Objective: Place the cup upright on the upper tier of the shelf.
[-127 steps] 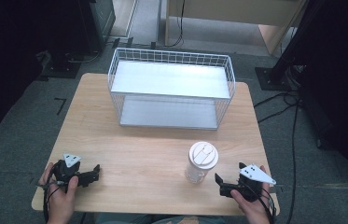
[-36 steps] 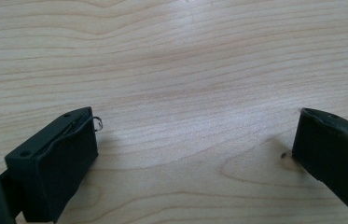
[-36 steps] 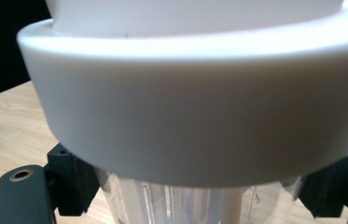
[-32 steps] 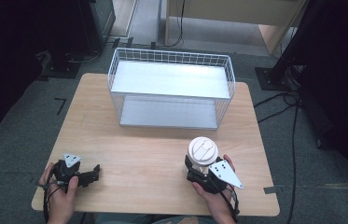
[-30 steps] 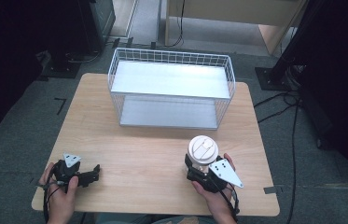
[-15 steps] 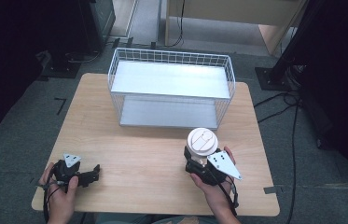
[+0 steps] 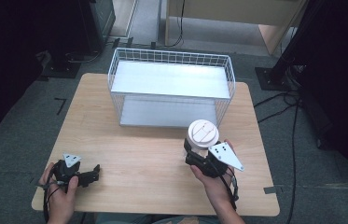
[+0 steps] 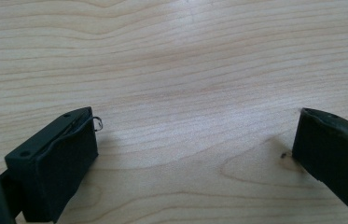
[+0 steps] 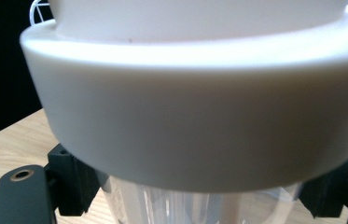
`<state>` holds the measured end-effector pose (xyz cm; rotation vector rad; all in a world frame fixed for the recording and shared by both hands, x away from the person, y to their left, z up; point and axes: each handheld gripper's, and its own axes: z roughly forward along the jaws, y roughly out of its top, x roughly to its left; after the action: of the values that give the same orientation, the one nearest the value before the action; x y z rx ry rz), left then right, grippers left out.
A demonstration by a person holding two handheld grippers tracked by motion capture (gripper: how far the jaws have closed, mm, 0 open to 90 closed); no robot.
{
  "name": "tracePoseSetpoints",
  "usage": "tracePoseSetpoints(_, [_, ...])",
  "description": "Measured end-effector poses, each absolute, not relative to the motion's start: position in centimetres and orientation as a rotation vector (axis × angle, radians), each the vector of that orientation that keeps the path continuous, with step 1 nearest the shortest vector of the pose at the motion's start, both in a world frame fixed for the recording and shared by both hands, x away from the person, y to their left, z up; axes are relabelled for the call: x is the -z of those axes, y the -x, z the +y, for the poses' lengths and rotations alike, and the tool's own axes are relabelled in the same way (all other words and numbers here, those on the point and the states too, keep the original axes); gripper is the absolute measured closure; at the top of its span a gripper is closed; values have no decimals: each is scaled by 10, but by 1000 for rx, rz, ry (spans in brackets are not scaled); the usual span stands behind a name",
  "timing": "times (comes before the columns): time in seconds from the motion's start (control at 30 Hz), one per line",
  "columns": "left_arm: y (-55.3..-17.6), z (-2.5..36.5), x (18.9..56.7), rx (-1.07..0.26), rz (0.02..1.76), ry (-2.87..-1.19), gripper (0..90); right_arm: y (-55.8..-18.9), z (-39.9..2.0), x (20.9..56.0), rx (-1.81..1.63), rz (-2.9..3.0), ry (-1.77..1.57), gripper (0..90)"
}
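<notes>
Now my right gripper (image 7: 195, 156), pinching the lidded cup (image 7: 203, 135), has lifted it toward the wire basket (image 7: 171, 58); left gripper (image 7: 90, 175) idles, jaws spread.

In the right gripper view my cup (image 9: 195, 112) sits so close that its lid runs off the top and both sides, and its clear body is cut by the bottom edge. My right tool (image 7: 198, 156) is mostly hidden under the cup and its grey plate (high view). The left tool (image 8: 195, 158) shows both jaws cut off at the frame's edges.
</notes>
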<state>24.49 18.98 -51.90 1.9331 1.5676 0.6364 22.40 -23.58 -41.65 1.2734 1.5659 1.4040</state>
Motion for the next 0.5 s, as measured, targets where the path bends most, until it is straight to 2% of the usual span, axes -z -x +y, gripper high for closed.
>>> tracePoseSetpoints(0.5, [-245, 190, 519, -639, 1567, -1931, 2, -237, -235, 389, -1394, 1538, -1264, 161])
